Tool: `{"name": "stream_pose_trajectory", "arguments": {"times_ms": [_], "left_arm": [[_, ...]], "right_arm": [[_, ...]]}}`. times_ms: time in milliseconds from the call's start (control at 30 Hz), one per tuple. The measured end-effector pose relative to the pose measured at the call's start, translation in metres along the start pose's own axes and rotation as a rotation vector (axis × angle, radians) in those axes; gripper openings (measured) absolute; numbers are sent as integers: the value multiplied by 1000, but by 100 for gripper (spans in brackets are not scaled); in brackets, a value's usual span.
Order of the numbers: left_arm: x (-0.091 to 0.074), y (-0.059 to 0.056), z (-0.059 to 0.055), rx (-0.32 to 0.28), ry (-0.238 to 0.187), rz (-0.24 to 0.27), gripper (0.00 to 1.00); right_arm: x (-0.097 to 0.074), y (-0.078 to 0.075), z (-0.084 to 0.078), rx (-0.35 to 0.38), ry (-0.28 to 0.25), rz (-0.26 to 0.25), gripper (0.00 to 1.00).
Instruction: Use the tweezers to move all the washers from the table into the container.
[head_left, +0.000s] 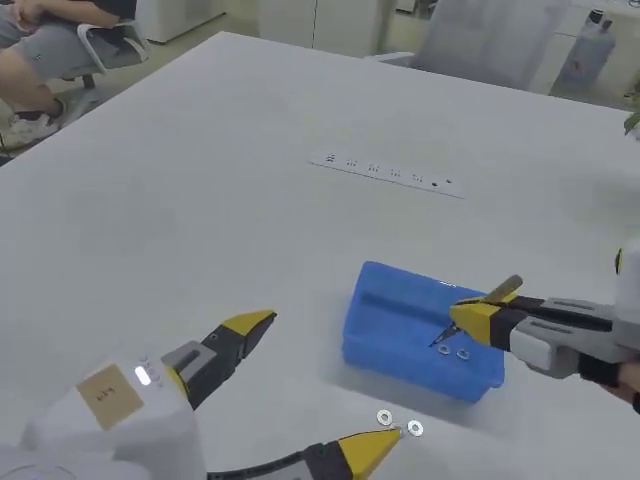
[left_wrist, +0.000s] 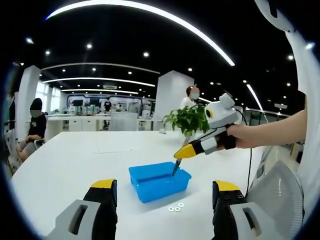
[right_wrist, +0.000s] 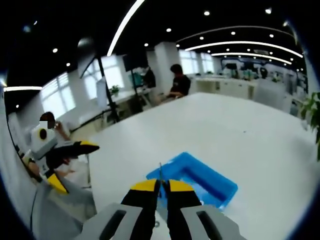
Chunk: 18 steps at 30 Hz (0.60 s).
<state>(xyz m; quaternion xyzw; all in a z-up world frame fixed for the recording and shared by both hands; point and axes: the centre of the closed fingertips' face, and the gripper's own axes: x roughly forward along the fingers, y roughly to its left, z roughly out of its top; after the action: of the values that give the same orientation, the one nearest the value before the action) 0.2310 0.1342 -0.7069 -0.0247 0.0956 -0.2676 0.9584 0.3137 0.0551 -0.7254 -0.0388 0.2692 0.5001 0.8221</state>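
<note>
A blue container (head_left: 390, 310) stands on the white table, and also appears in the left gripper view (left_wrist: 150, 187) and the right gripper view (right_wrist: 217, 187). My right gripper (head_left: 480, 305) is shut on thin tweezers (head_left: 443, 338) whose tip points down inside the container. Two washers (head_left: 455, 351) lie on its floor by the tip. Two more washers (head_left: 399, 423) lie on the table just in front of the container (left_wrist: 175, 207). My left gripper (head_left: 315, 385) stands open near the front edge, with nothing between its yellow fingertips (head_left: 252, 322).
A long white strip with small marks (head_left: 390, 175) lies on the table beyond the container. A seated person and a chair (head_left: 100, 45) are at the far left corner. A potted plant (left_wrist: 189, 119) stands behind the table.
</note>
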Motion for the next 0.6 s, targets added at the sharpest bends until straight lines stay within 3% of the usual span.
{"name": "stream_pose_trajectory", "arguments": {"times_ms": [167, 333, 400, 600], "left_arm": [[0, -2, 2, -4, -11, -10, 79], [0, 0, 1, -2, -8, -5, 79], [0, 0, 0, -3, -4, -5, 79], [0, 0, 0, 1, -1, -5, 78]], "right_arm": [[6, 13, -20, 17, 38, 34, 3], [16, 12, -56, 76, 119, 47, 3], [20, 11, -64, 124, 130, 61, 3], [24, 4, -78, 127, 172, 51, 3]]}}
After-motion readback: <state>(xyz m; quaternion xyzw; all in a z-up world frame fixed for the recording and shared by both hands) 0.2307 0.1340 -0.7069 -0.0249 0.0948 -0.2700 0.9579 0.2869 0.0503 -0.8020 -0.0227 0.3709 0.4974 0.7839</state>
